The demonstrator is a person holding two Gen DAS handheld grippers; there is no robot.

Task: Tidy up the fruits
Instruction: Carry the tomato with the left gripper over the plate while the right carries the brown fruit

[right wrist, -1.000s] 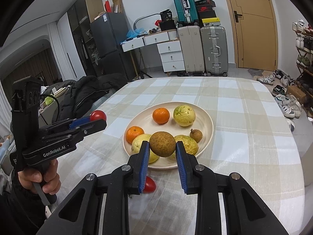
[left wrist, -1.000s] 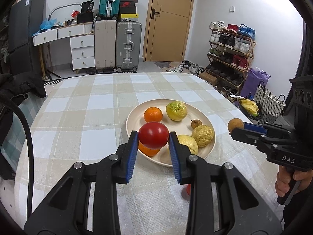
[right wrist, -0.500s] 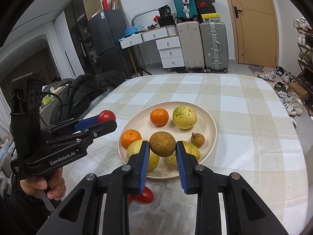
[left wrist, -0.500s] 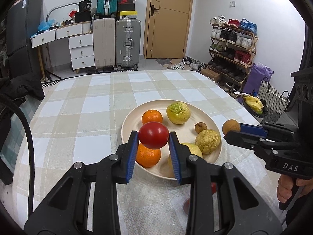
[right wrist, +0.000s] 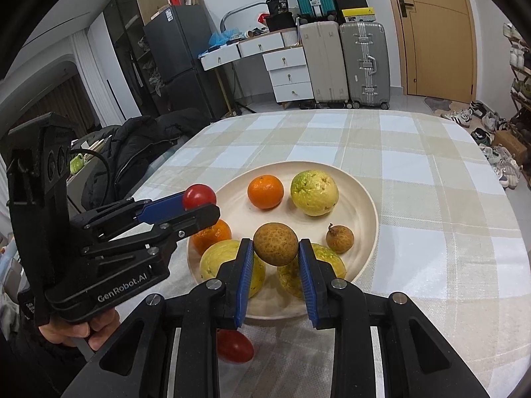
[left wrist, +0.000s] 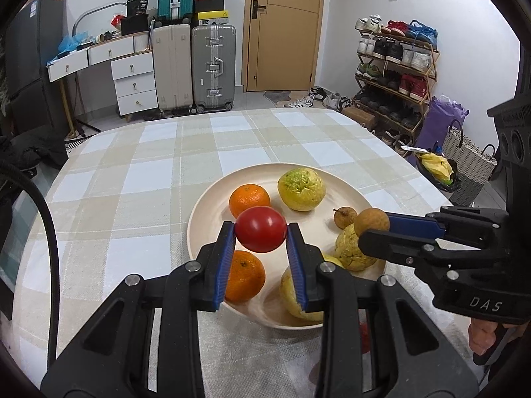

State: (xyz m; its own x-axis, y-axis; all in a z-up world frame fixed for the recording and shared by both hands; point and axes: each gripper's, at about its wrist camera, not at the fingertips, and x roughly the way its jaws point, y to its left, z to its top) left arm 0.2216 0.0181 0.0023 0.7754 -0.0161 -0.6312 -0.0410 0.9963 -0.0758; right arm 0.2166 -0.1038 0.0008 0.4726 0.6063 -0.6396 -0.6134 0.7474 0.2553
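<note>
My left gripper (left wrist: 261, 232) is shut on a red tomato (left wrist: 261, 234) and holds it above the near left of the cream plate (left wrist: 212, 212). My right gripper (right wrist: 276, 244) is shut on a round brown fruit (right wrist: 276, 244), above the plate's near side (right wrist: 368, 205). The plate holds two oranges (right wrist: 265, 191) (left wrist: 245, 276), yellow-green guavas (right wrist: 314, 193) and a small brown fruit (right wrist: 339, 238). Each gripper shows in the other's view: the right gripper (left wrist: 371, 224), the left gripper (right wrist: 199, 199). A second red tomato (right wrist: 235, 346) lies on the cloth under my right gripper.
The table has a beige and white checked cloth (left wrist: 149, 179). Behind it stand suitcases (left wrist: 212, 66), white drawers (left wrist: 134, 83), a door and a shoe rack (left wrist: 395, 66). A dark jacket (right wrist: 132, 152) lies off the table's left side.
Both grippers have moved forward over the plate with their fruit still held. The plate and its fruit sit nearer and lower in both views.
</note>
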